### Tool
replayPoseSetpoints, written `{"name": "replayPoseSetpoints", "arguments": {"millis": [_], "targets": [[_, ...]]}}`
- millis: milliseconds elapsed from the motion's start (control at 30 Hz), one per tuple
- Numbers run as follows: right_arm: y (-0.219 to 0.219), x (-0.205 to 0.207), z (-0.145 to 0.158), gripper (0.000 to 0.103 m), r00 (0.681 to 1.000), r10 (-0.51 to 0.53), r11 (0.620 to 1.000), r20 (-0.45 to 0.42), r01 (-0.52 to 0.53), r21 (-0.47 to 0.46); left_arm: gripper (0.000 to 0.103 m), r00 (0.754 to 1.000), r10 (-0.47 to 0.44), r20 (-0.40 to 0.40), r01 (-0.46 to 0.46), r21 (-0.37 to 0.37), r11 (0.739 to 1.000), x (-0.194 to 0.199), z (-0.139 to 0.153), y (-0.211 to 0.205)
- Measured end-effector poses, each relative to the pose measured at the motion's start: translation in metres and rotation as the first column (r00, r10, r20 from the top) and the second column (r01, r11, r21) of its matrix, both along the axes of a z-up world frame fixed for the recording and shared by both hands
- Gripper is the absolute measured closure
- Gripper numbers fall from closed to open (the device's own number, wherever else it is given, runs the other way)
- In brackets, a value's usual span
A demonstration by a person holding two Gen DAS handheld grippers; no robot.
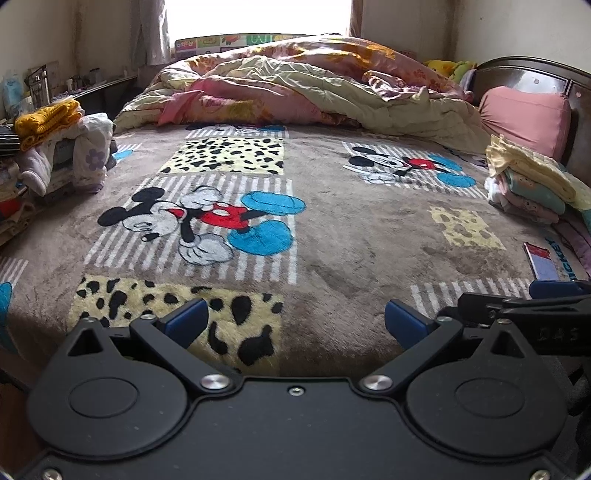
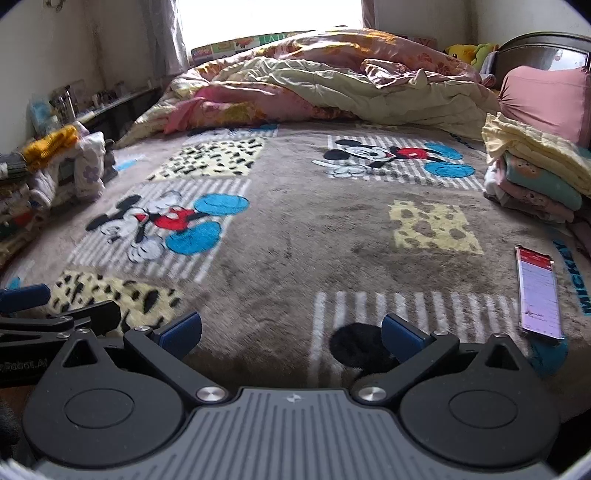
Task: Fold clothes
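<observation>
Plainly, both my claws hang empty over the near edge of the bed. My left claw has its blue pads spread wide apart with only blanket between them; my right claw is spread the same way, gripping nothing. Each claw shows up at the margin of the other's view, cut off by the frame.

No garment lies in front of me. The clothes sit at the sides: a loose heap at the left edge, topped by a mustard knit and a white piece with a purple flower, its lower part running out of frame; and a folded stack at the right, pale yellow on top, teal and pink beneath, its far side cut off too.

A phone lies on the blanket near my right claw, screen lit with a red header; the text on it is too small to read. Beside it the blanket reads "MICKEY" in blue letters. The left claw's body shows "Robot.AI" in the right view, partly cropped, and in the left view the right one carries faint letters, roughly "DAS".

A rumpled quilt covers the far bed and hides what lies under it. A pink pillow leans at the dark headboard. The window is blown out white. Small things on the counter at far left are too blurred to name.
</observation>
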State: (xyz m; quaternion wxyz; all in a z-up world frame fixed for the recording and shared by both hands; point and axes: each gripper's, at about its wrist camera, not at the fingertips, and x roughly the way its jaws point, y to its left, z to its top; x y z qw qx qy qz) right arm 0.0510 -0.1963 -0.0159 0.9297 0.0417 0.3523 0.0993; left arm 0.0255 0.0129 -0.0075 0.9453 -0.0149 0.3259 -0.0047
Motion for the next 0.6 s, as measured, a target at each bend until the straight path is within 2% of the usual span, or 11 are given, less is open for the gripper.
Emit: {"name": "replayPoseSetpoints", "arguments": {"millis": [100, 367, 500, 600], "targets": [[0.006, 0.008, 0.0, 0.0, 0.999, 0.04, 0.999, 0.002, -0.04, 0.02, 0.0, 1.0, 0.024, -0.001, -0.024, -0.001, 1.0, 0.006, -0.001, 0.011], [0.051, 0.039, 0.0, 0.0, 0.986, 0.168, 0.985, 0.022, -0.167, -0.051, 0.0, 0.993, 0.118, -0.027, -0.119, -0.03, 0.992, 0.017, -0.009, 0.063], [0.082, 0.055, 0.001, 0.0, 0.971, 0.236, 0.97, 0.046, -0.232, -0.071, 0.0, 0.98, 0.195, -0.03, -0.196, -0.052, 0.979, 0.023, -0.013, 0.107], [0.108, 0.068, 0.002, 0.0, 0.957, 0.283, 0.958, 0.062, -0.279, -0.07, 0.0, 0.963, 0.269, -0.008, -0.269, -0.034, 0.962, 0.028, -0.011, 0.143]]}}
